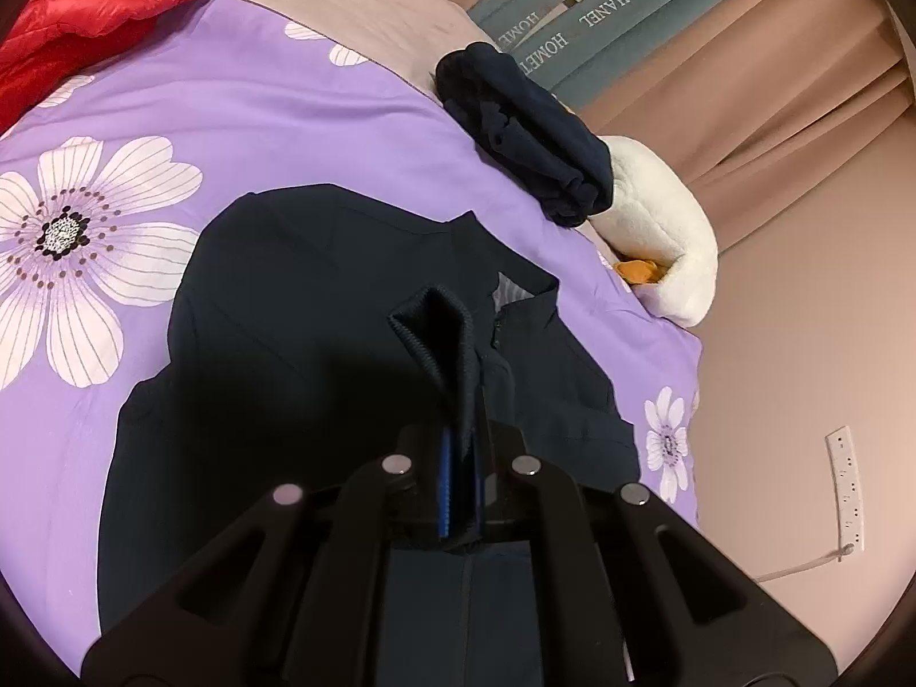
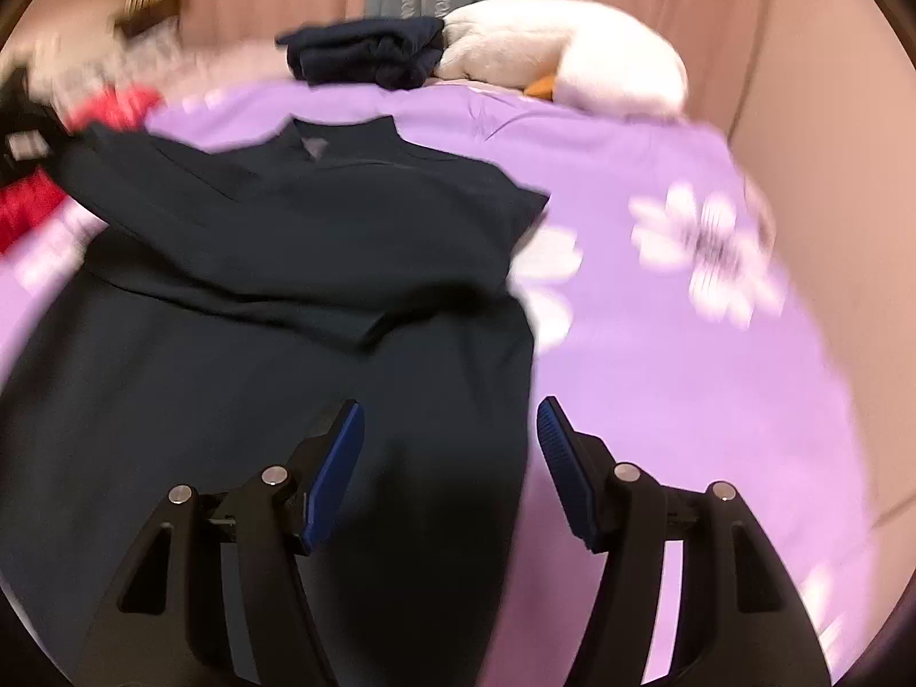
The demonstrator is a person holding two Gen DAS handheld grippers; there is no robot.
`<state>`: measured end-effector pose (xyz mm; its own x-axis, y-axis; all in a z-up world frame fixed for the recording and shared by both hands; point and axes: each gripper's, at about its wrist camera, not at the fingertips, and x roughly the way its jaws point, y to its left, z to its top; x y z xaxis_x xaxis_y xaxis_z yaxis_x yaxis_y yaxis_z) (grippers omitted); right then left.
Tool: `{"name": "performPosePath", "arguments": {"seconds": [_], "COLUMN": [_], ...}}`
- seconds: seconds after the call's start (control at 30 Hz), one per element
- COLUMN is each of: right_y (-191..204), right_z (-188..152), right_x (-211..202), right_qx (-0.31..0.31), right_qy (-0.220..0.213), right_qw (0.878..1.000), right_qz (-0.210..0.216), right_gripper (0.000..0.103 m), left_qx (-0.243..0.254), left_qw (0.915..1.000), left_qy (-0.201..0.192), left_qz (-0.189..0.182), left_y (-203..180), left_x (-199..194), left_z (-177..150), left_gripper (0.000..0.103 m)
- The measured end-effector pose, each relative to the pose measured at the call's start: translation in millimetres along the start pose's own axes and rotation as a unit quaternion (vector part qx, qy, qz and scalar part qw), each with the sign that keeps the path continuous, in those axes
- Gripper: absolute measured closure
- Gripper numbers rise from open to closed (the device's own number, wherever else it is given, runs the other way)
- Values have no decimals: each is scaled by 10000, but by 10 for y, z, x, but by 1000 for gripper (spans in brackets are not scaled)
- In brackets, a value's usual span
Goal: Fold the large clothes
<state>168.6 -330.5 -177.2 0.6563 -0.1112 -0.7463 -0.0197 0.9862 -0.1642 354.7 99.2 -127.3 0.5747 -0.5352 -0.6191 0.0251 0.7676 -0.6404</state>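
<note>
One large dark navy zip-front jacket [image 2: 297, 263] lies partly folded on the purple flowered bedcover [image 1: 240, 91]; a smaller folded navy garment [image 1: 532, 149] sits finished nearby. The left gripper [image 1: 464, 475] has its jaws clamped on the jacket's ribbed cuff [image 1: 441, 343]; the right gripper [image 2: 452, 458] hovers, jaws apart, empty.

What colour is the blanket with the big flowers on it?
The blanket is purple with big white flowers, clearest in the left wrist view.
</note>
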Motion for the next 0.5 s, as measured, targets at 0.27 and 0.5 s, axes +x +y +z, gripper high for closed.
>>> {"name": "performPosePath", "arguments": {"seconds": [0.27,0.5], "right_y": [136,-109], "right_z": [287,314], "right_x": [701,642], "right_qx": [-1509,-1290], "right_qy": [-141,-354], "right_qw": [9871,9898], "right_qz": [-511,-484], "right_gripper": [74,99], "left_qx": [290,105], "left_qw": [9995,9999], "left_qy": [96,116], "left_qz": [-84,-35], "left_y": [-199,87], "left_x": [-98,-20], "left_z": [136,49], "left_gripper": [98,98]}}
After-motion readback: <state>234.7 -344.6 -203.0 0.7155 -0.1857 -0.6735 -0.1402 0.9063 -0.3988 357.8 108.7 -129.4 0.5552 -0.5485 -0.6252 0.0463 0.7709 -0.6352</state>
